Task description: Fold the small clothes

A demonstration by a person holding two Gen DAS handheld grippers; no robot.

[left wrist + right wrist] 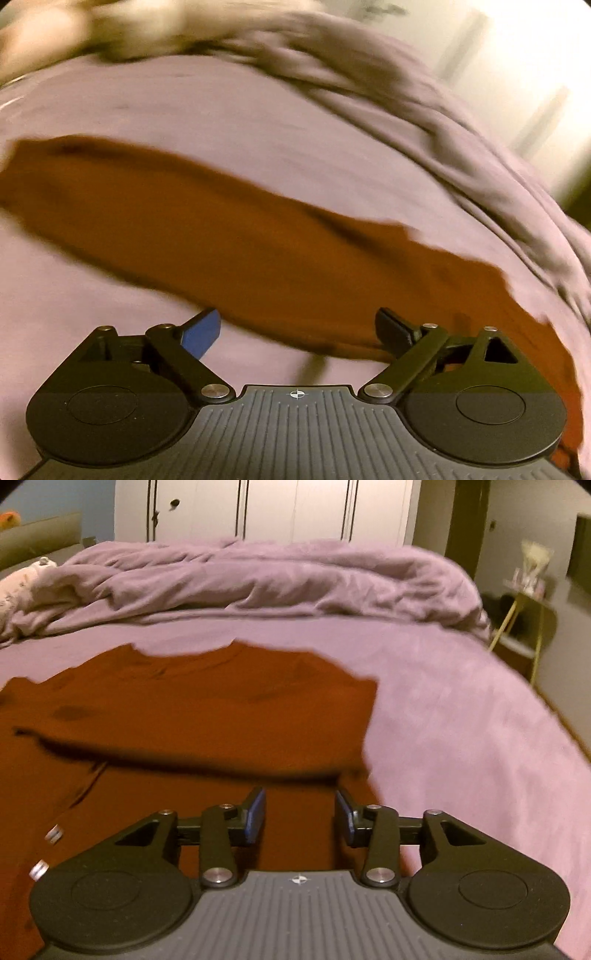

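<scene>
On the bed: figure legend for one moment of folding a small garment.

Setting: a bed (461, 709) with a mauve sheet; a rumpled duvet (258, 579) heaped at 12 o'clock in the right wrist view.

Garment: a rust-brown garment (184, 709) lies on the sheet, near both tools; two small metallic snaps (46, 853) show at 8 o'clock in the right wrist view.

Left tool: the left tool (299, 334) has its jaws spread wide and holds nothing; the garment's near edge lies between and just beyond the fingers.

Right tool: the right tool (300, 814) has its jaws moderately apart and empty, poised over brown cloth.

Progress: one layer appears already laid over another, judging by the dark fold edge (184, 764) crossing the right wrist view from 9 to 3 o'clock; further folds probably remain.

Long axis: in the left wrist view the garment (221, 240) forms a long band running from 10 o'clock to 4 o'clock.

Heading: which end is the neck cannot be told; the left view is blurred.
</scene>
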